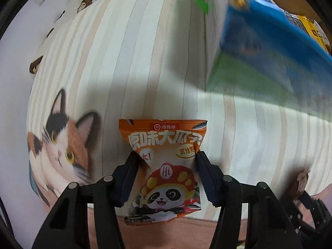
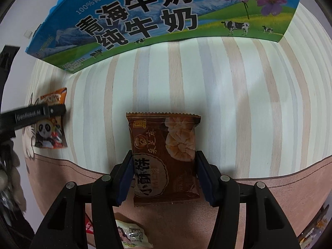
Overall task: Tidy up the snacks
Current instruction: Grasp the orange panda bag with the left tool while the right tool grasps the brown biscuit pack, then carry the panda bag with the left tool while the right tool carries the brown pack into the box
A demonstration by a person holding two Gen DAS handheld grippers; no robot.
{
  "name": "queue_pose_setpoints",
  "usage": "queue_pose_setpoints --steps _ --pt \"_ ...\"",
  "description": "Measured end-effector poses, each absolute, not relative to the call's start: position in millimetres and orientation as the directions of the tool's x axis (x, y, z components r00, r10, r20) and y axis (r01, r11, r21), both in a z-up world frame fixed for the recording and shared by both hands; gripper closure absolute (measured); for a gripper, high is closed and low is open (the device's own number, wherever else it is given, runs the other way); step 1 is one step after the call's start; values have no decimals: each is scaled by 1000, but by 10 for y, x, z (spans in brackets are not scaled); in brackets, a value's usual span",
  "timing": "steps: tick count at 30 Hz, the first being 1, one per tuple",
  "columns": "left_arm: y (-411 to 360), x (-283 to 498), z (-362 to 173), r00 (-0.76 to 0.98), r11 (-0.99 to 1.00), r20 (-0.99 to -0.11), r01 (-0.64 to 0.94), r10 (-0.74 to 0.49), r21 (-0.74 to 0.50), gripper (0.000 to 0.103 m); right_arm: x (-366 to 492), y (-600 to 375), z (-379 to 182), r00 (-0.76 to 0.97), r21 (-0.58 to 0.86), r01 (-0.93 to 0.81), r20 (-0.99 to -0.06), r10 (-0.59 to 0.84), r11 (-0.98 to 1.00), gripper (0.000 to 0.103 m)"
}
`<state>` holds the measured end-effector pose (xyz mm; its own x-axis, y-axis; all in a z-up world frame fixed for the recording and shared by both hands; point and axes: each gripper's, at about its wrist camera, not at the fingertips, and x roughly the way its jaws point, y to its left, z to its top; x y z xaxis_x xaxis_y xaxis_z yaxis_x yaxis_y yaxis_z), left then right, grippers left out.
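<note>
Along the far edge of the striped mat (image 2: 207, 78) stands the milk carton (image 2: 145, 20), the largest thing here, a blue and green box with its top open; in the left wrist view it is blurred, with other packets showing above its rim. It looks like the bin for the snacks, stiff cardboard that should take a dropped packet without tipping, though that is a judgement.

Nearer the front edge of the mat, where the stripes meet a pink border, the right gripper (image 2: 164, 174) is closed on the brown pastry packet (image 2: 164, 155), its pads pressing the two long sides at about mid-height. The packet is light, slick film, and the flaky cake inside will likely crumble under a hard squeeze, so a hold on the sides with modest force suits it.

Toward the left edge of the mat, beside a printed cat (image 1: 60, 149), the left gripper (image 1: 166, 176) is clamped on the orange seed packet (image 1: 164, 166), and the film is pinched in where the pads bite. That pouch is soft, airy and slippery; its loose contents shift, so a grip at the waist, as here, seems safer than one on the sealed top.

Smallest, at the near edge in the right wrist view, lie a pale wrapped snack (image 2: 132, 236) and a red one (image 2: 89, 226).
</note>
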<state>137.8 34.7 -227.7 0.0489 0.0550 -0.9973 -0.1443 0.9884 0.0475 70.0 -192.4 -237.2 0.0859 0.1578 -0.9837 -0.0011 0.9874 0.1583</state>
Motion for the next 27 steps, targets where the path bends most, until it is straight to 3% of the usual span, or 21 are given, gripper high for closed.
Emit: queue_pose_setpoints --steps 12,16,20,23,24,27 --pt "-36 426 -2467 16 986 -1000 -161 -27 -29 50 317 -1986 -2436 42 133 -80 -990 137 988 43" --pt "-146 404 -2507 23 988 -1000 -157 -8 -11 50 344 -1941 -2475 26 139 -74 -990 142 987 33" --pt "-200 303 -2577 38 987 -999 -161 -10 -16 50 361 -1907 -2512 30 136 -53 -990 138 989 31" --pt "-83 282 -2568 53 987 -999 -160 -4 -12 53 319 -1847 -2515 48 99 -68 -994 102 993 35" --pt "-88 270 -2512 56 988 -998 -157 -2 -11 54 291 -1819 -2521 59 88 -74 -994 93 993 42" --pt "-179 278 -2413 70 991 -997 -132 -11 -20 55 256 -1788 -2471 79 85 -90 -993 92 992 43"
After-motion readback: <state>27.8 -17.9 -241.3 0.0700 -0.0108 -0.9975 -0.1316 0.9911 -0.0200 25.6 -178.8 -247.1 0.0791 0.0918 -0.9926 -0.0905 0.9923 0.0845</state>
